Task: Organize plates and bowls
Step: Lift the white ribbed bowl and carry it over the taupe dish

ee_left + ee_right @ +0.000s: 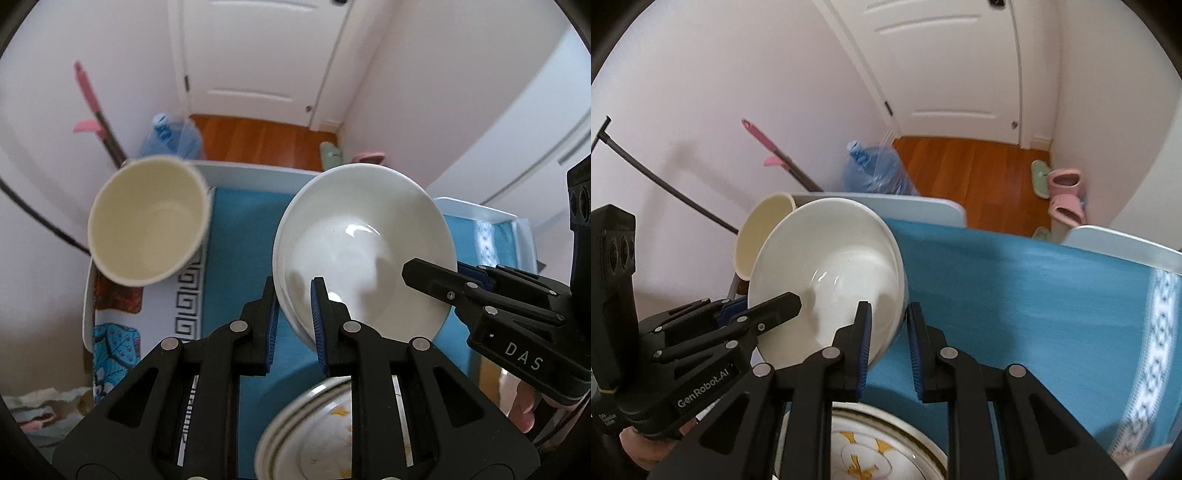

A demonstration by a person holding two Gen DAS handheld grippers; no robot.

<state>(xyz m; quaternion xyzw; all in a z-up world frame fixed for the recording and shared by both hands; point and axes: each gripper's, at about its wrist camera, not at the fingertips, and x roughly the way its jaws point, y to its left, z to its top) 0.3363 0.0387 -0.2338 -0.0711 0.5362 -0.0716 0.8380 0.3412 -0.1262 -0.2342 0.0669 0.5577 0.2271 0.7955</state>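
Note:
A white bowl (354,236) (827,258) hangs tilted above the blue tablecloth (243,229) (1015,295); its left edge shows a double rim. My left gripper (294,291) (764,306) is shut on the bowl's left rim, one finger inside the bowl. On the opposite rim my right gripper (889,314) (432,275) is shut as well. Below both grippers lies a plate (317,435) (871,450) with a gold pattern, partly hidden by the fingers. A cream cup (147,225) (764,221) stands to the left, behind the bowl.
Pale tray rims (258,168) (923,206) border the cloth at the far side. On the wooden floor beyond are a blue water bottle (173,136) (875,170), a pink-handled mop (768,144) and slippers (1065,192). A pale rim (1145,461) shows at the bottom right.

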